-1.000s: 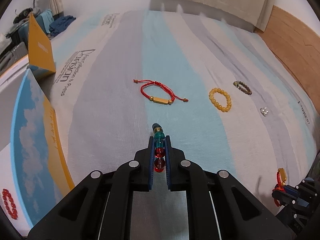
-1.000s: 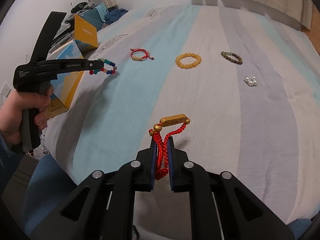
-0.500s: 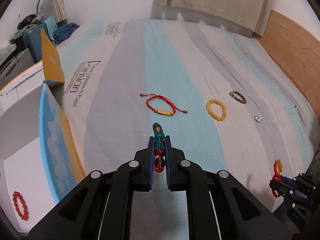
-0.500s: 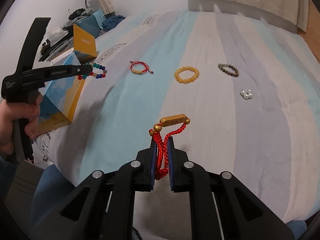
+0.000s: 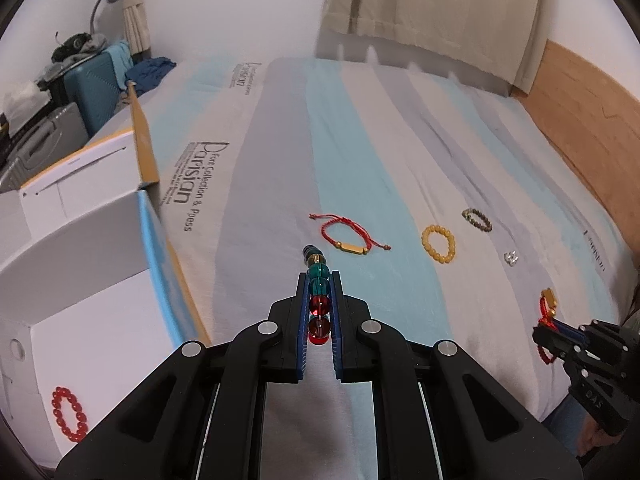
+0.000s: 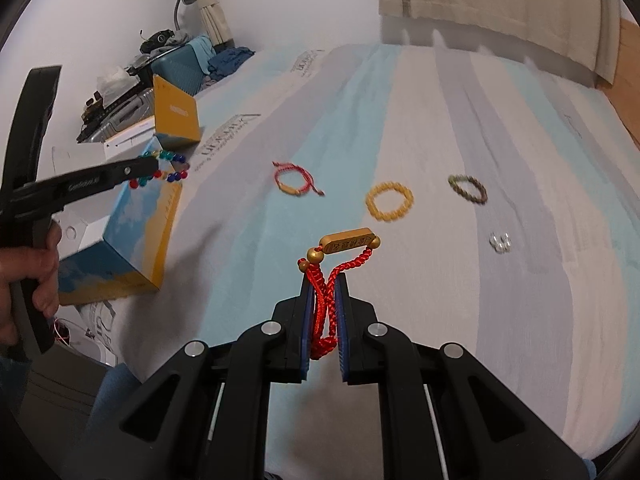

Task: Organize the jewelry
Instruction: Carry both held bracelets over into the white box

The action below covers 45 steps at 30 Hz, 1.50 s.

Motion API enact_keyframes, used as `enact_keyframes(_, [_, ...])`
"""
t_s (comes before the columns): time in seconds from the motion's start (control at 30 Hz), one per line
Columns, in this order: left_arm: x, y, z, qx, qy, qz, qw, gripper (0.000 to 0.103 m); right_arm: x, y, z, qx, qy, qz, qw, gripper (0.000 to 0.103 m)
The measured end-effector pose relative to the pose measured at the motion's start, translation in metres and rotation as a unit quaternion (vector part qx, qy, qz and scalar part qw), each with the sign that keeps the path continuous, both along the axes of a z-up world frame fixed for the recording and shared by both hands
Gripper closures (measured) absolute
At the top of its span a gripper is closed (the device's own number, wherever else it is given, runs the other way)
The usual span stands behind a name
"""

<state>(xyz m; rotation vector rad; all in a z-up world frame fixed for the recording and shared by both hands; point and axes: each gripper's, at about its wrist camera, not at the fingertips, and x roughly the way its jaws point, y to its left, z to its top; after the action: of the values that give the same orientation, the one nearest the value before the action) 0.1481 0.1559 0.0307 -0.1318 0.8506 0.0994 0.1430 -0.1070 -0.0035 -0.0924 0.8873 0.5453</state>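
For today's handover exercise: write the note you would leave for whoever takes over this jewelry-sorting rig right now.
Left claw: shut on the multicolored bead bracelet, near the open box.
Right claw: shut on a red cord bracelet.
Done: red bead bracelet lies in the box.
Left on the bed: second red cord bracelet, yellow bead bracelet, dark bead bracelet, small clear piece.

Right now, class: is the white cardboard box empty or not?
Not empty: the white cardboard box holds a red beaded bracelet on its floor.
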Motion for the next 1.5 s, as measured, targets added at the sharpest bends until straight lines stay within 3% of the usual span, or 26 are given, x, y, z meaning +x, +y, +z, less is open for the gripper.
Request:
enact_keyframes(0.77, [-0.053,0.084,0.035,0.004,-0.011,0.055,0.9984,0.095,0.013,0.087,0.055,0.004,-0.035,0.047,0.998,0.093])
enact_keyframes(1.5, [-0.13,0.187,0.032,0.005,-0.002,0.15,0.9887,0.095,-0.019,0.228,0.081,0.011,-0.054,0.152,0.987,0.093])
